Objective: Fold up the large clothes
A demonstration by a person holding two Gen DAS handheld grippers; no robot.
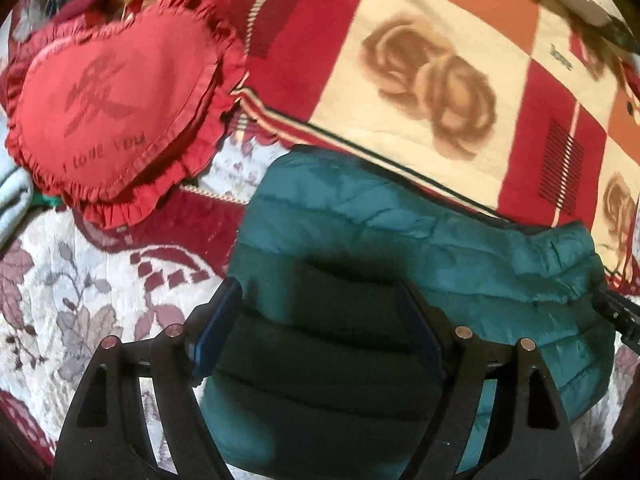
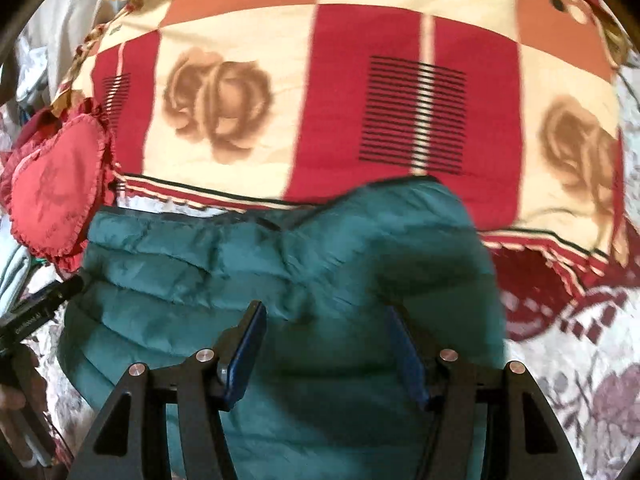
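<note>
A teal quilted puffer jacket (image 1: 400, 248) lies bunched on the bed, filling the lower middle of both wrist views. It rests on a white bedspread with a maroon and mauve floral pattern (image 1: 52, 288), and its far edge lies against a folded blanket in red, cream and orange squares printed with brown roses (image 1: 420, 80), which spans the upper half of each frame. Nothing here acts as a container; the jacket is simply heaped on the cloth.

The left gripper (image 1: 320, 312) has its blue-padded fingers spread wide, with a dark, shaded fold of the jacket between them. Whether the pads press on the fabric cannot be told (the fold sits in deep shadow and the lower jacket is cut off by the frame's bottom edge). The right gripper (image 2: 326, 332) likewise stands with its fingers apart over the jacket, padding between them, and contact is just as unclear because the picture is smeared by motion blur.

A red heart-shaped frilled cushion (image 1: 112, 108) sits at the upper left of the left view, its printed words partly legible. In the right view, the left gripper's black body pokes in at the left edge, with part of a hand (image 2: 16, 408) below it, mostly cut off.
</note>
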